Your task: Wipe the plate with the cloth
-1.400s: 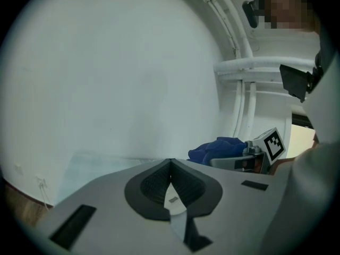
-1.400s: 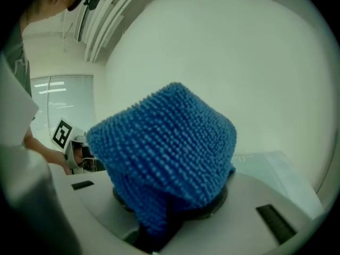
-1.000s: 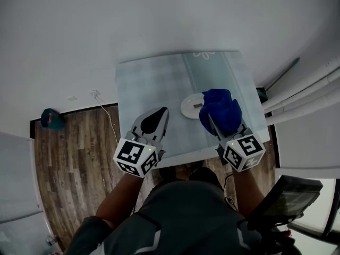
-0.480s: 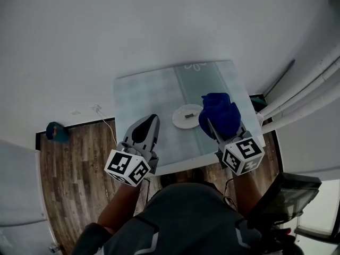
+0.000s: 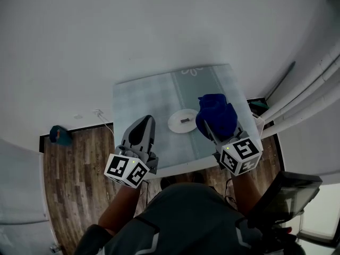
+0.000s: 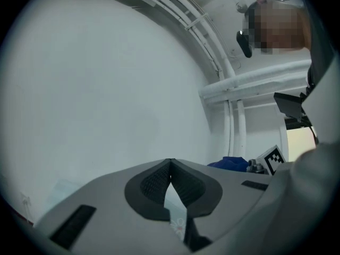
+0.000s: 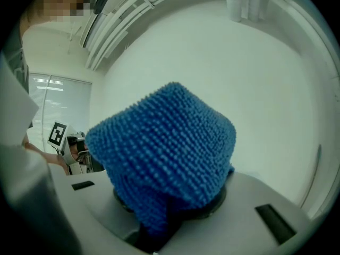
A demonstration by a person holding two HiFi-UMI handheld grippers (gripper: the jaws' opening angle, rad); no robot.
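We held our left gripper [image 6: 170, 162] with its grey jaws met at the tips, nothing between the dark ribbed pads [image 6: 151, 187]. Below the tips showed a sliver of pale flower-printed tabletop [image 6: 175, 219]. Right of the jaws sat a blue nubby cloth [image 6: 229, 163], touching the right gripper [image 6: 273, 158] with its white marker cube; white wall pipes [image 6: 236, 126] rose beyond.

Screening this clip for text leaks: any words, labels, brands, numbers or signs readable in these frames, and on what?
No readable text in any view.
Left cube, right cube: square black-and-white marker patterns, not letters or numbers.
Plate: small dark mark, too small to read.
Tablecloth: flower motif, no words.
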